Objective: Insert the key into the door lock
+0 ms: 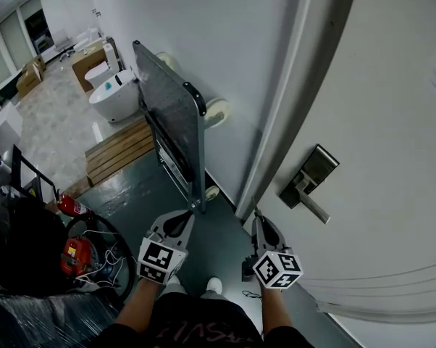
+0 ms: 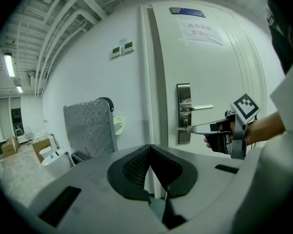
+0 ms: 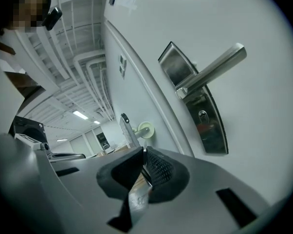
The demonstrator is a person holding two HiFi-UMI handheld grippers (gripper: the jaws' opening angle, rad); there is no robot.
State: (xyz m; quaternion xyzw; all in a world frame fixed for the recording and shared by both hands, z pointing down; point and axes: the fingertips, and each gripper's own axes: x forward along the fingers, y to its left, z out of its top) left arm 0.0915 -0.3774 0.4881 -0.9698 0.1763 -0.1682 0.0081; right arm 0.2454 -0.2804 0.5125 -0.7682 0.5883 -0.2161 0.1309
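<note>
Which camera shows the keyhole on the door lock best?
Right gripper view: the keyhole is close and clear on the lock plate. The left gripper view and head view show only the plate, too small to make out the keyhole.

R gripper (image 3: 143,154) jaws nearly together, pinching flat metal key (image 3: 139,191) btwn pads. Lock plate (image 3: 212,135) w/ lever handle (image 3: 215,68) sits upper right on white door (image 3: 268,145).

Dark grey floor (image 1: 135,191). Platform cart (image 1: 171,118) stands on edge on it, tipped against wall. Wooden pallet (image 1: 120,151) lies flat just left of cart. White toilets (image 1: 113,100) beyond cart, on paler tiles. Cardboard box (image 1: 87,60) farther beyond cart. Red fire extinguisher (image 1: 72,206) lies lower left of cart. Red device (image 1: 77,254) with loose cables nearer still.
</note>
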